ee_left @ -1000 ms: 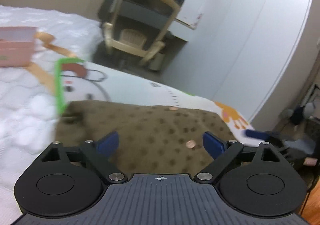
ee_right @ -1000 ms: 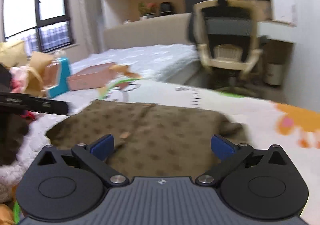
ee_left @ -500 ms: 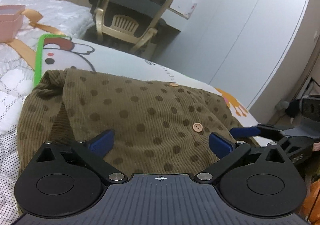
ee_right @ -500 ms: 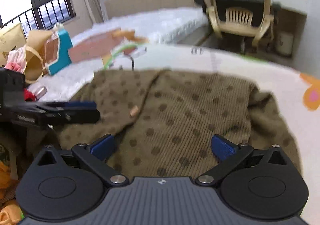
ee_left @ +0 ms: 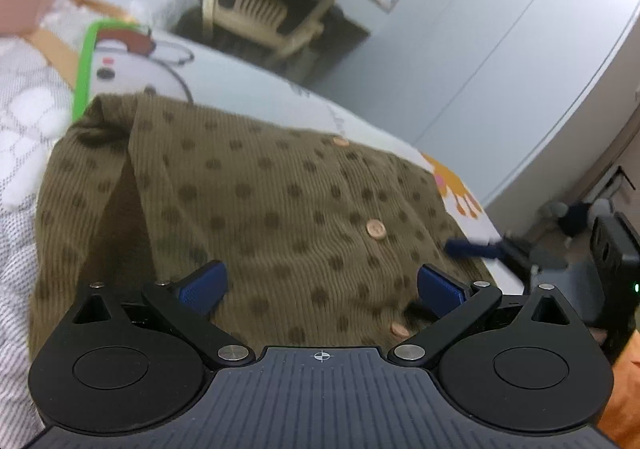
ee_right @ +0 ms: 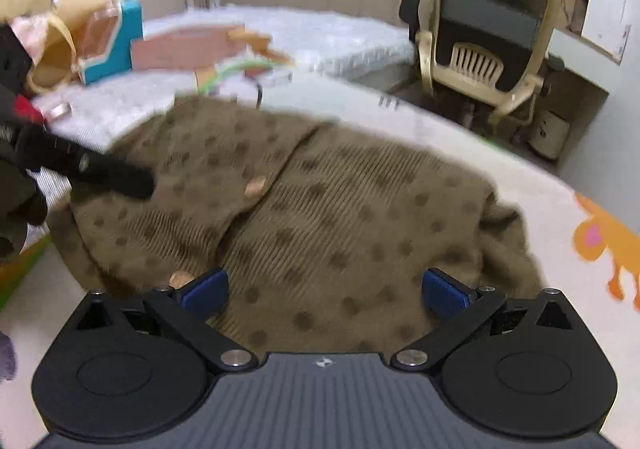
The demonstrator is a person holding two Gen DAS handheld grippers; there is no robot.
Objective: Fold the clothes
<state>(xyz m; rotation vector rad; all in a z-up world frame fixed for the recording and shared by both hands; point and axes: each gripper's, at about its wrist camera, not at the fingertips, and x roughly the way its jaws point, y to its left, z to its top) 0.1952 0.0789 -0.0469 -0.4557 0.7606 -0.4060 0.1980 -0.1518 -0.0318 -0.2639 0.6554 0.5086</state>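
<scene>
1. The bed (ee_right: 352,37), with a white quilted cover, stretches ahead and to the left of both claws; a printed cartoon mat (ee_left: 256,89) is spread over its near part.
2. An office chair (ee_right: 492,29) with a cream frame stands beyond the mat, ahead and to the right of the right claw.
3. The brown dotted corduroy shirt (ee_left: 280,209) lies crumpled on the mat, directly under and ahead of both claws, its placket of pale buttons (ee_left: 376,229) facing up.
4. A pink box (ee_right: 180,49) rests on the bed, far ahead and left of the right claw.
5. The left claw (ee_left: 320,285) hovers over the shirt, released, blue pads wide apart and grasping nothing.
6. The right claw (ee_right: 324,289) is likewise spread above the shirt's near edge, empty.
</scene>
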